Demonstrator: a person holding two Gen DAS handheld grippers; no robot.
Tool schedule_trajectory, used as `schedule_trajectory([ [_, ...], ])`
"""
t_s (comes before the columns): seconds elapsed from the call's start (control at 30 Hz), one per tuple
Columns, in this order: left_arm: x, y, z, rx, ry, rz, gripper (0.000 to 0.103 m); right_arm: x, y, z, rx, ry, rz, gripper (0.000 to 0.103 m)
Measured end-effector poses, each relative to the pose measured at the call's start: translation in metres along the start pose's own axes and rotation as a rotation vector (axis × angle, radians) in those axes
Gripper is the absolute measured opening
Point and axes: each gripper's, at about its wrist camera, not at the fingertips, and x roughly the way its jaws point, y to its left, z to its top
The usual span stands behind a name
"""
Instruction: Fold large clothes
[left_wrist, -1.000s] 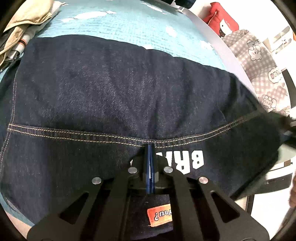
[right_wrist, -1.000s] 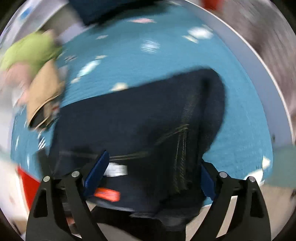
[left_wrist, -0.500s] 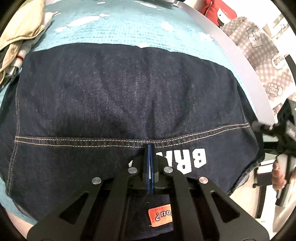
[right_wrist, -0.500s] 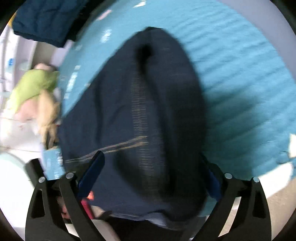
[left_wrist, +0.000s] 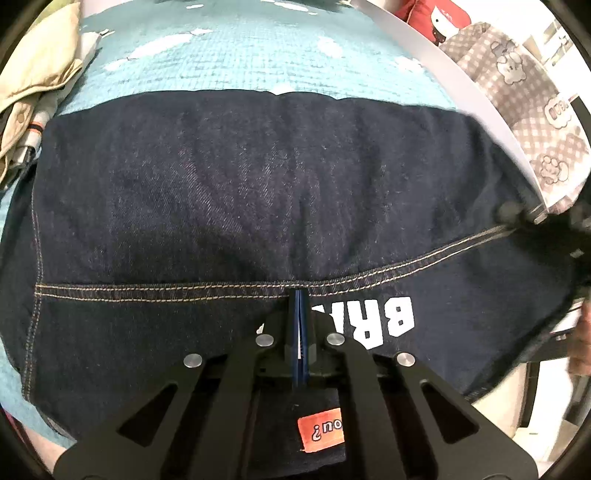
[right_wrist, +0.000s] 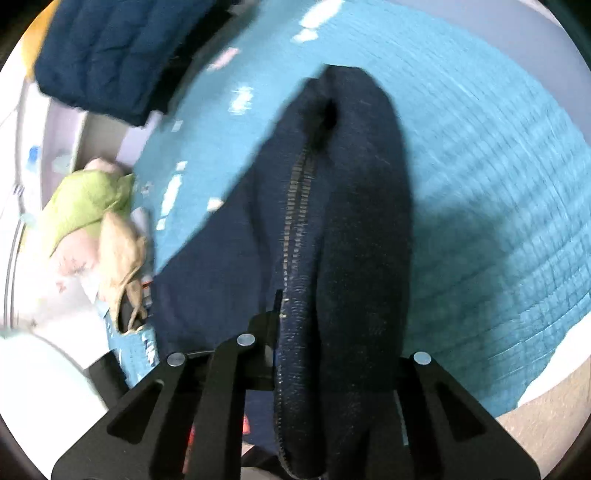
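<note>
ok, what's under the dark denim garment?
The denim garment lies on a teal cloud-print cover, which shows beyond its far edge and at the left. Whatever sits beneath its middle is hidden.

The black two-finger left gripper (left_wrist: 300, 295) points steeply down, its blue-padded jaws pinched together on dark denim fabric (left_wrist: 258, 192). The black right gripper (right_wrist: 295, 325) has just been closing, and now clamps a bunched fold of that denim.

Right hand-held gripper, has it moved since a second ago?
Yes. In the left wrist view the right hand-held gripper now sits on the dark denim garment's right edge by the grey table rim; its jaws just closed on denim.
</note>
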Motion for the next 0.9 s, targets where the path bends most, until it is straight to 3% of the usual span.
schedule_trajectory([
  [0.27,0.001,-0.001,0.004,-0.001,0.005,0.001,0.003,-0.007,0.107,-0.004,-0.210,0.056,0.090,0.013],
  [0.5,-0.004,0.008,0.004,-0.008,-0.002,-0.047,0.003,0.021,0.176,-0.018,-0.359,0.163,0.052,0.013],
  [0.57,-0.015,0.008,0.004,0.016,-0.025,-0.014,0.003,0.032,0.194,-0.023,-0.400,0.182,0.024,0.013],
  [0.73,-0.067,0.030,0.000,-0.013,-0.138,-0.016,0.016,0.062,0.226,-0.032,-0.431,0.217,-0.061,0.014],
  [0.8,-0.083,0.050,-0.004,-0.050,-0.142,0.022,0.028,0.077,0.235,-0.037,-0.433,0.238,-0.077,0.014],
  [0.9,-0.095,0.090,-0.011,-0.131,-0.126,0.058,0.028,0.110,0.249,-0.047,-0.446,0.274,-0.090,0.014],
])
